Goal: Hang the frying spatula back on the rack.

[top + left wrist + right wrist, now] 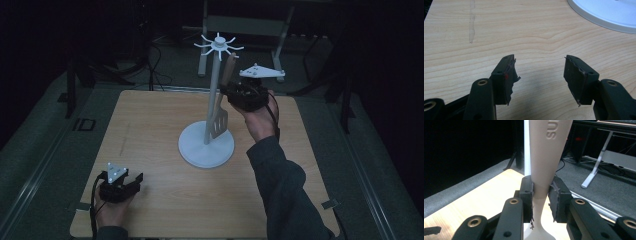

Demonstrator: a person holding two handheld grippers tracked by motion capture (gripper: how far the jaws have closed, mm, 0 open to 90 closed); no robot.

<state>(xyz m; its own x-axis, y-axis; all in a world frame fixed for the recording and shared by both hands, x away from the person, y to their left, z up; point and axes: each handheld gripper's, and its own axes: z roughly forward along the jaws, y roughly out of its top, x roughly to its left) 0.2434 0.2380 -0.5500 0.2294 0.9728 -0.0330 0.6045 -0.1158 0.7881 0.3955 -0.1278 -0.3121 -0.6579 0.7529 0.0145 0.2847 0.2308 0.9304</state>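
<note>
In the high view, we see the white utensil stand a little right of the middle of the desk, its round base well clear of every edge. Our right gripper is raised beside the pole toward the far right corner, clamped on the handle of a slotted spatula that hangs upright along the pole, blade low over the base. Our left gripper rests near the near left corner, close to the near edge. The whole left half of the desk lies bare between it and the stand. Grey carpet surrounds the desk, and the room beyond is dark.

In the left gripper view, our left gripper stands wide with nothing between its jaws, over pale wood grain; the stand's base sits toward the far right.

In the right gripper view, our right gripper pinches the spatula handle narrowly, with the pole just behind. A metal frame leg stands on the carpet past the desk edge.
</note>
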